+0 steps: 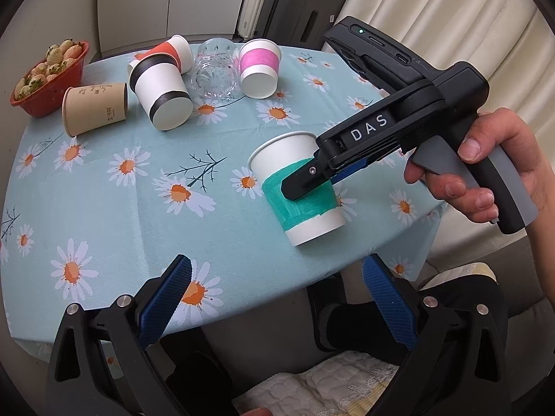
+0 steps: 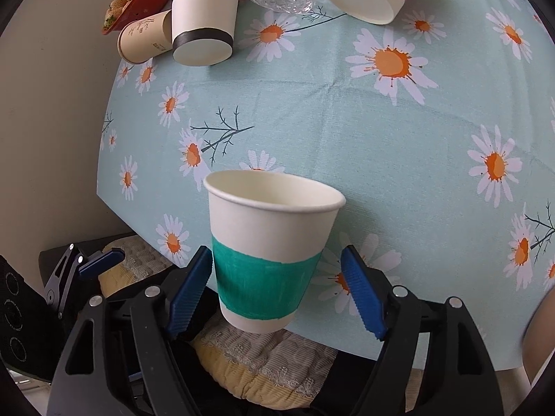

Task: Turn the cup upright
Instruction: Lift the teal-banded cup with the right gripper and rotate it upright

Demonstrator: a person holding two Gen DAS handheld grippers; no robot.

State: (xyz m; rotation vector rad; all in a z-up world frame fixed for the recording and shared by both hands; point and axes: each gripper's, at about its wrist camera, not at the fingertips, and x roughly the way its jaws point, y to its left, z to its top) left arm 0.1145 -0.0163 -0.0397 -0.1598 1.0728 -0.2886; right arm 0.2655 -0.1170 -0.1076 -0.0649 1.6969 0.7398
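Note:
A white paper cup with a green band [image 1: 298,187] stands mouth-up near the table's right front edge. My right gripper [image 1: 305,190] straddles its green band. In the right wrist view the cup [image 2: 267,253] sits between the blue pads [image 2: 360,294]; the left pad touches it, the right pad stands a little off it, so the jaws are open. My left gripper [image 1: 277,298] is open and empty, hovering over the table's front edge, in front of the cup.
At the table's far side lie several tipped cups: a brown one [image 1: 95,107], a black-banded one [image 1: 161,97], a pink-banded one [image 1: 260,67], and a clear glass [image 1: 215,69]. A red bowl of strawberries [image 1: 48,76] is at far left. The table edge [image 1: 347,267] is close.

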